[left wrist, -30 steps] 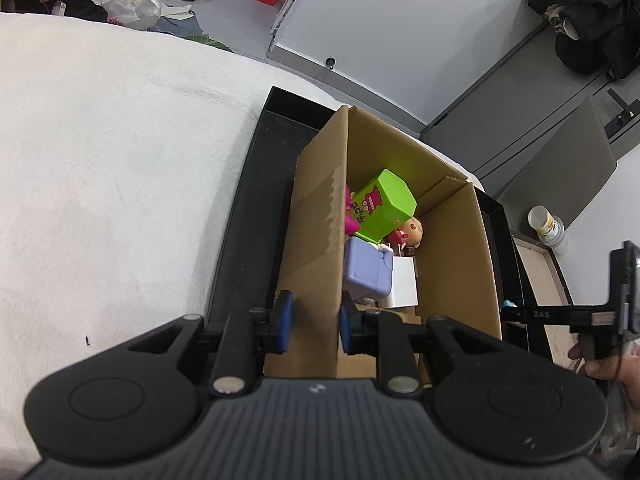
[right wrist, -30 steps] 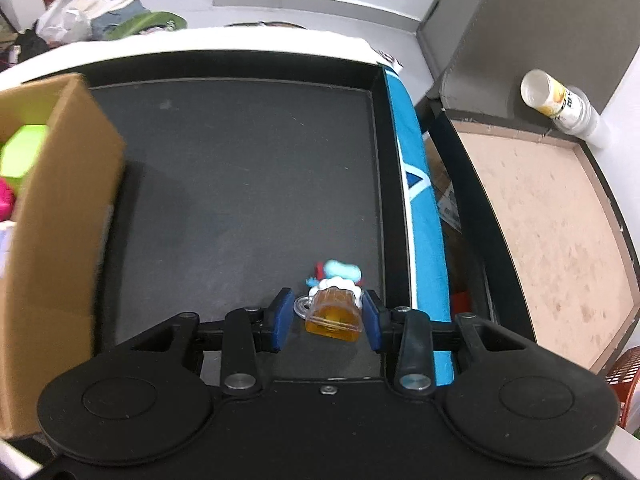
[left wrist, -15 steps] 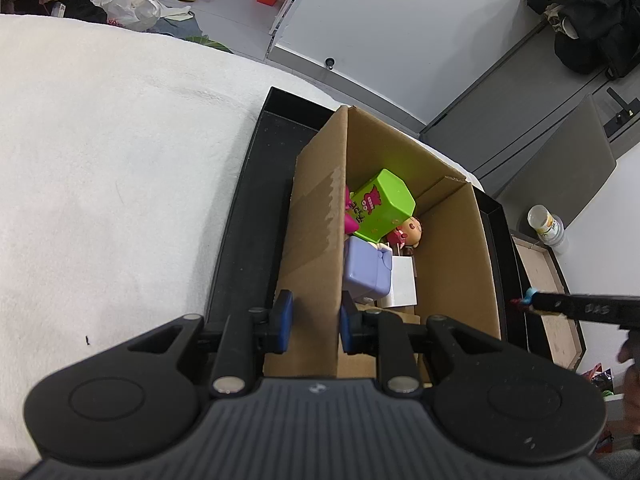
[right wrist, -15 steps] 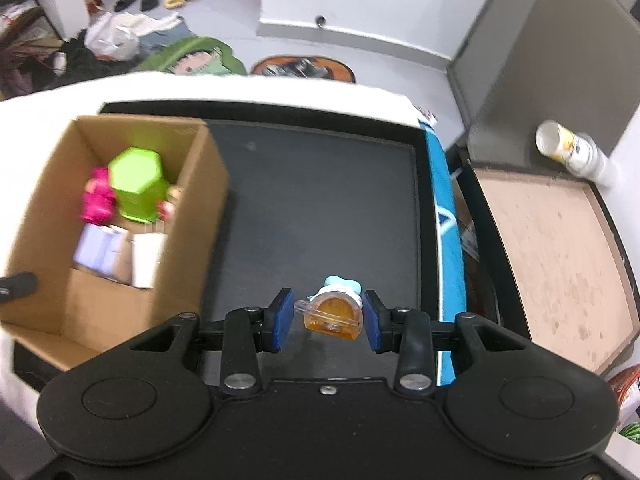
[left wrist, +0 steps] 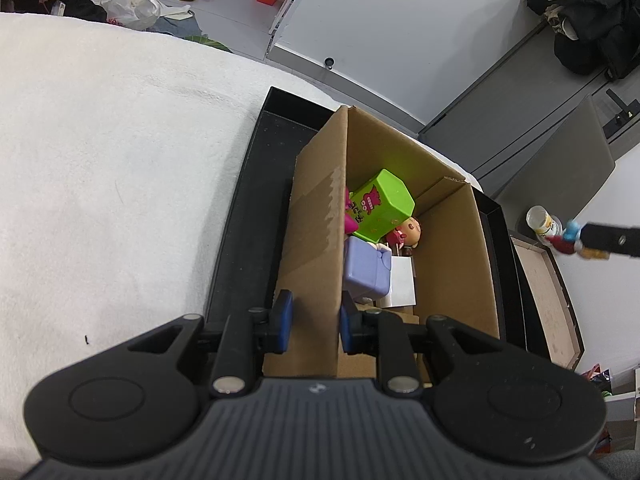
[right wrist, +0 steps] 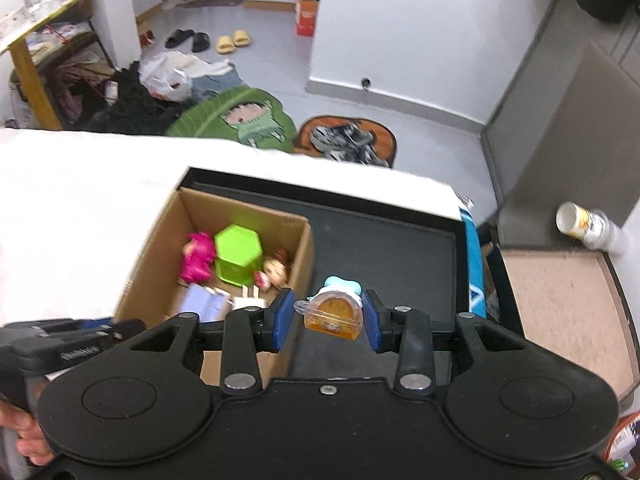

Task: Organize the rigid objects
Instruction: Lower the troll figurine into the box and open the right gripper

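Small amber translucent toy mug with white foam top (right wrist: 334,314) pinched in the right gripper (right wrist: 327,316) jaws, held above the black tray (right wrist: 384,240), beside the open brown cardboard box (right wrist: 298,268). Left gripper (left wrist: 313,322) jaws clamp the box's near wall; green hexagonal carton (left wrist: 382,206) inside

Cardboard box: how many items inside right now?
5 visible in the cardboard box: pink figure, green hexagonal box, doll head, purple box and white box. More may be hidden underneath.
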